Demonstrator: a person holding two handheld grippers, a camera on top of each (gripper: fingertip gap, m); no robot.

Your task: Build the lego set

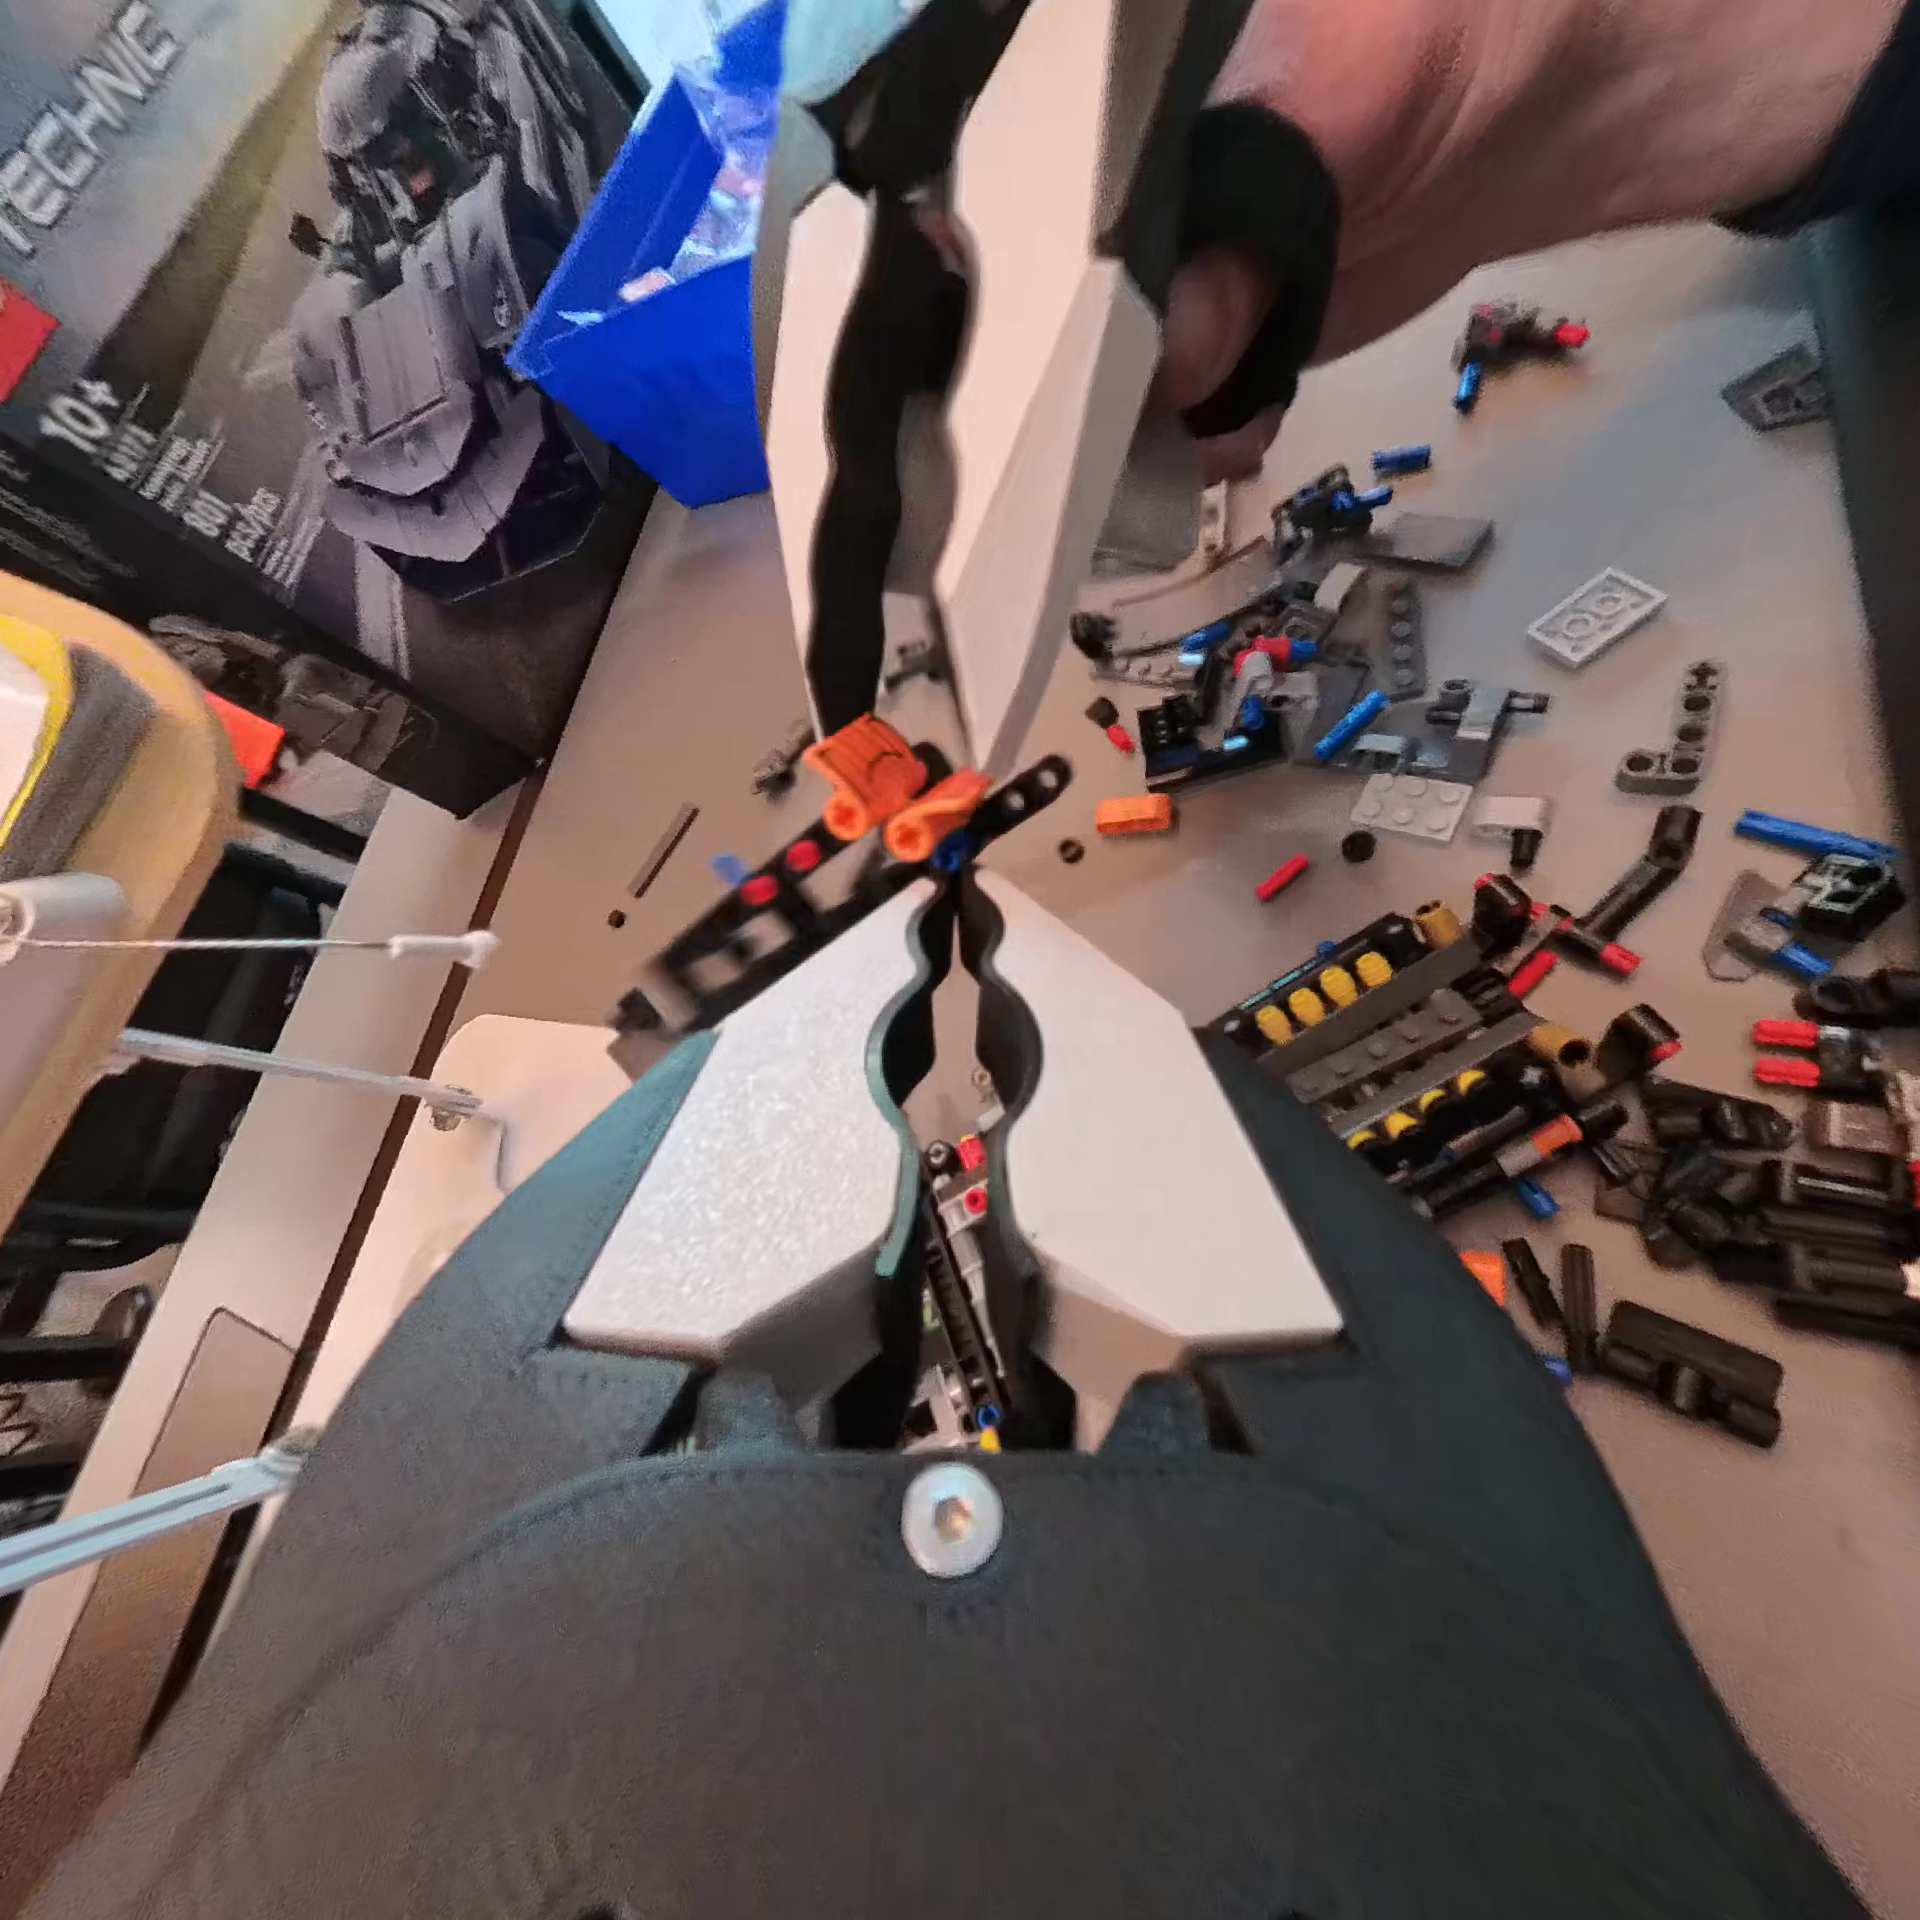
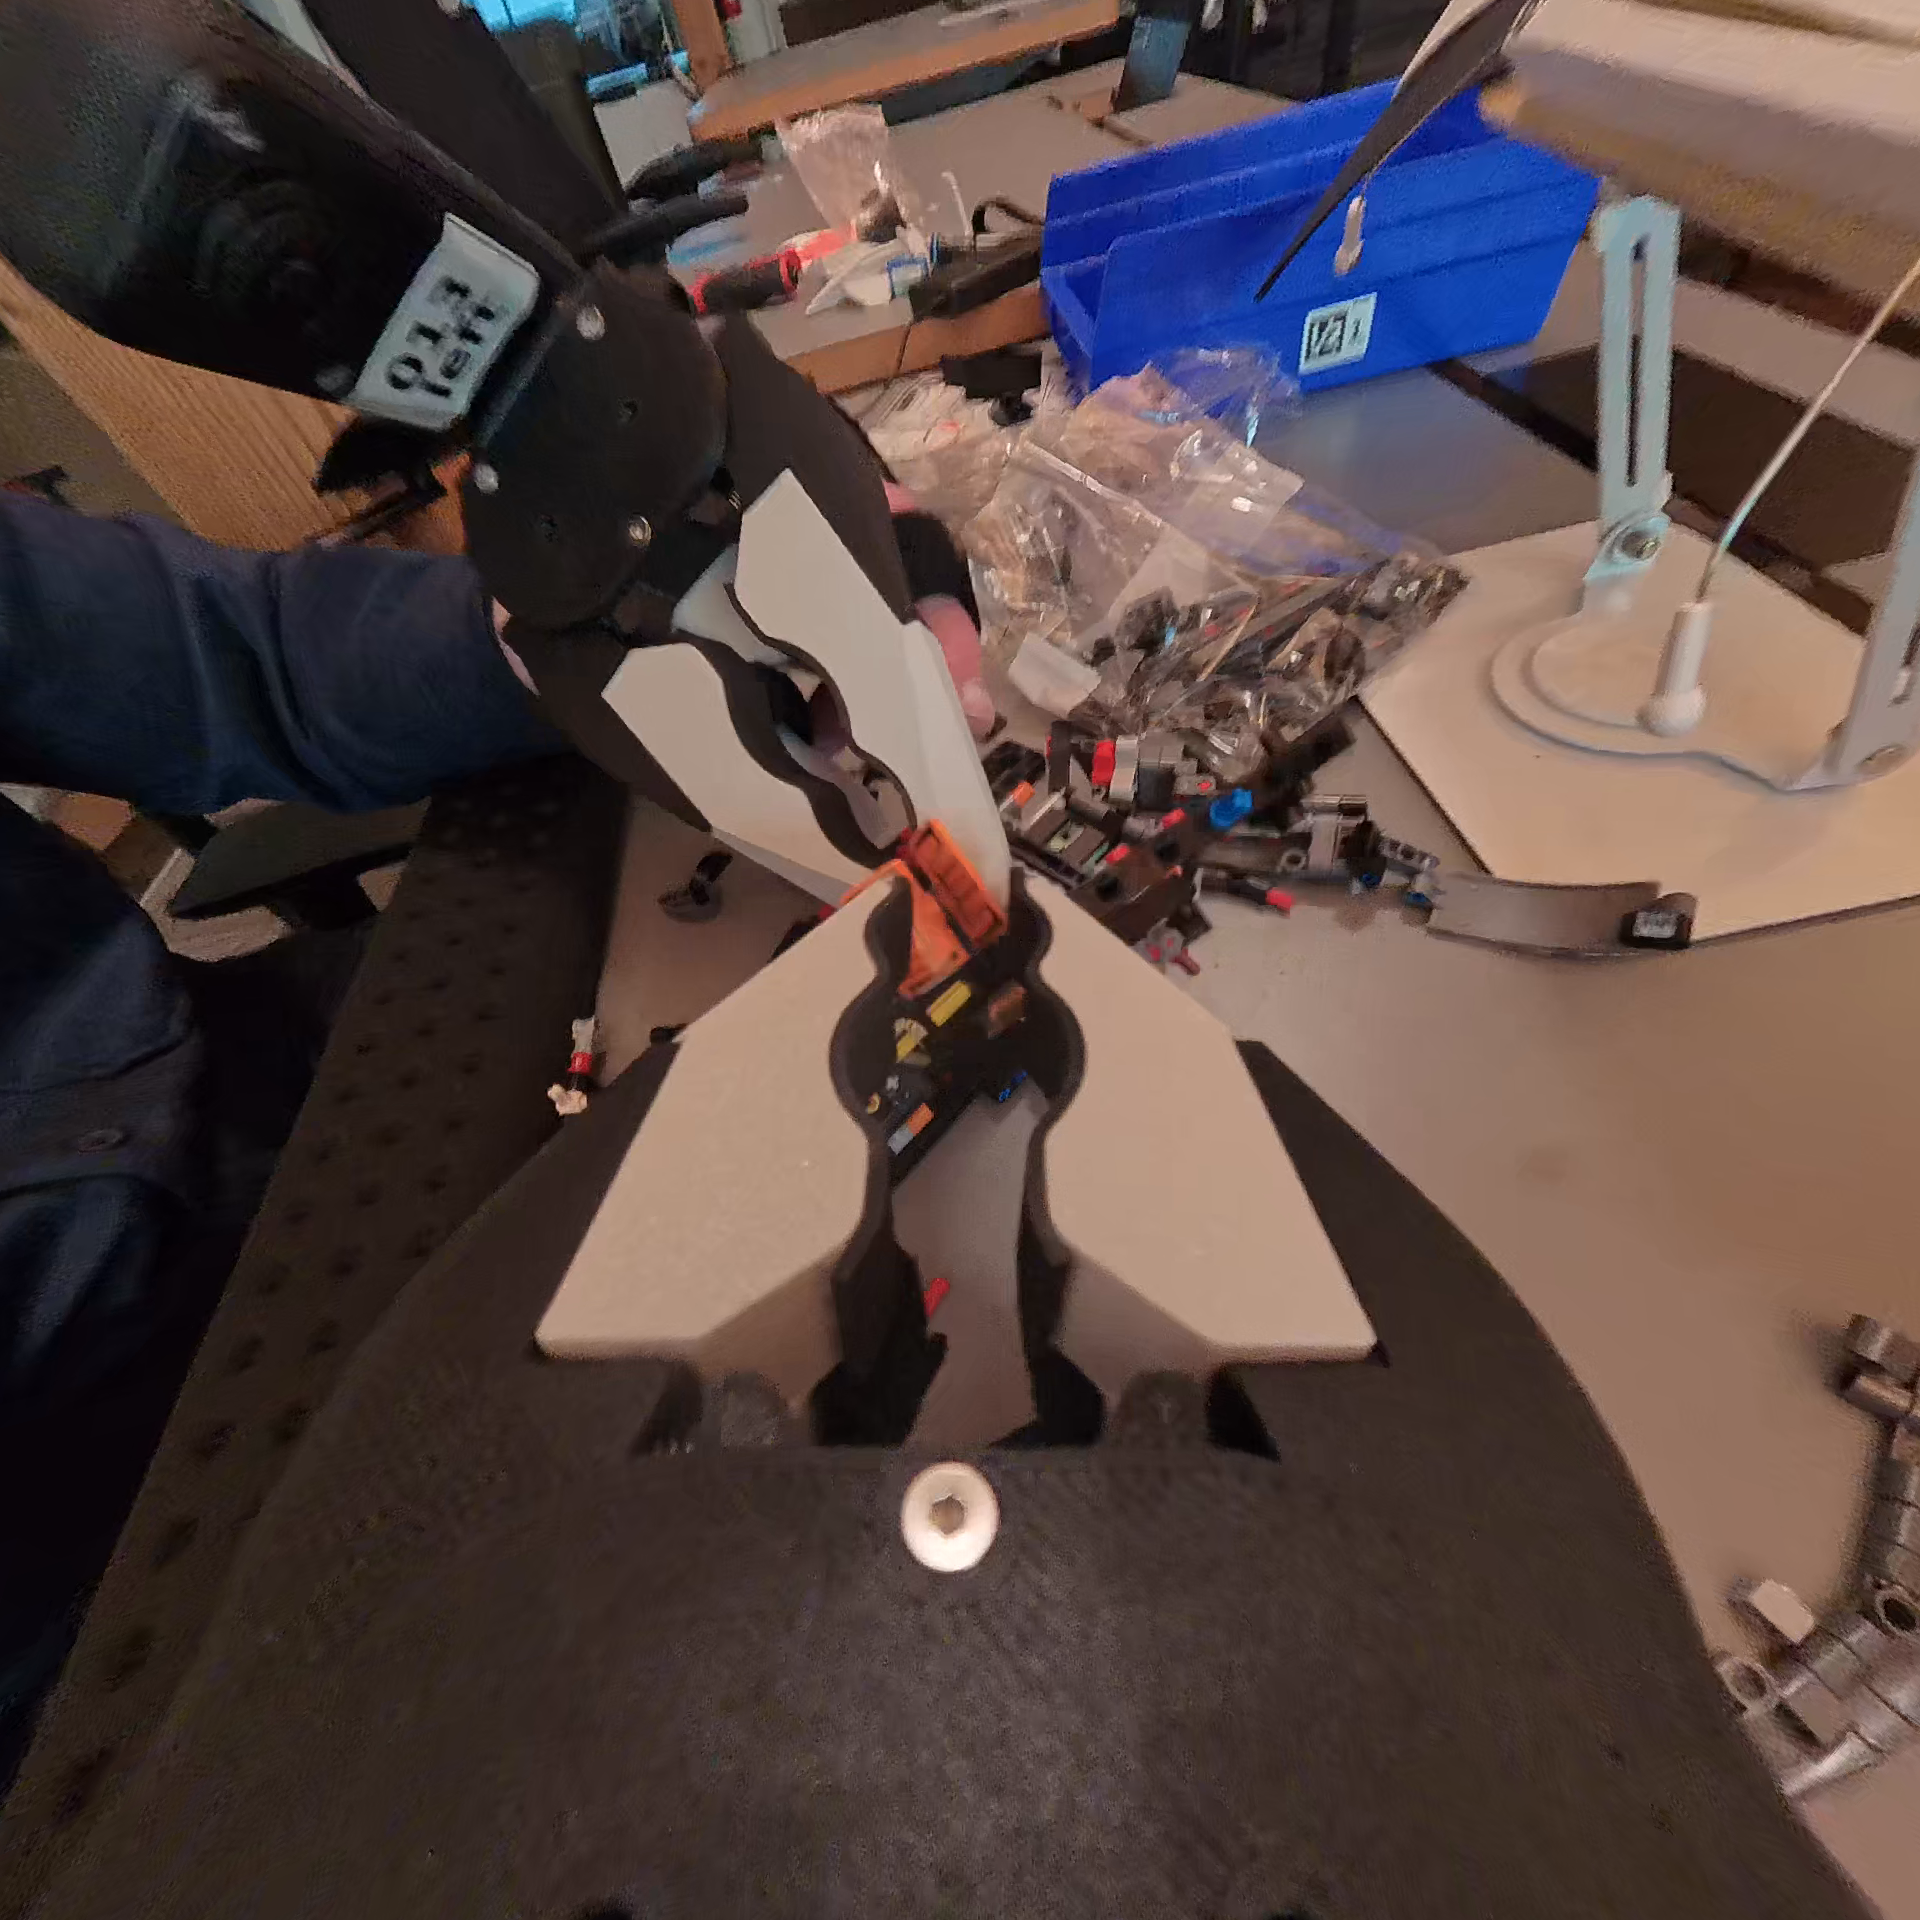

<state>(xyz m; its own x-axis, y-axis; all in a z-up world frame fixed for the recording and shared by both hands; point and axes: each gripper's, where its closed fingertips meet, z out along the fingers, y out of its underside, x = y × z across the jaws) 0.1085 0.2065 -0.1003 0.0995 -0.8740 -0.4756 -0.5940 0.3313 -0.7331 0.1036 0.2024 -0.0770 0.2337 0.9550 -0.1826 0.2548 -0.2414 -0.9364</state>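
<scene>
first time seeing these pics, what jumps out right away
The bright orange lego piece at the centre, where the two claws meet tip to tip: the left claw is pinched on a black beam assembly carrying it, and the right claw closes on the orange piece from the other side. Next, the scatter of loose lego parts across the table to the right, and the blue bin behind.

Tips of left gripper (image 1: 951,883) and right gripper (image 1: 914,748) meet over the orange piece (image 1: 894,790); no gap between them to pass through. Right of the left tool: loose brick pile (image 1: 1455,1060) crowds the table (image 1: 1621,1558), bare strip only near its body. Left of it: printed box (image 1: 301,416) and blue bin (image 1: 655,353) block. Ahead of the right tool: parts bag (image 2: 1174,582) and lamp base (image 2: 1621,665); its right side is open tabletop.
</scene>
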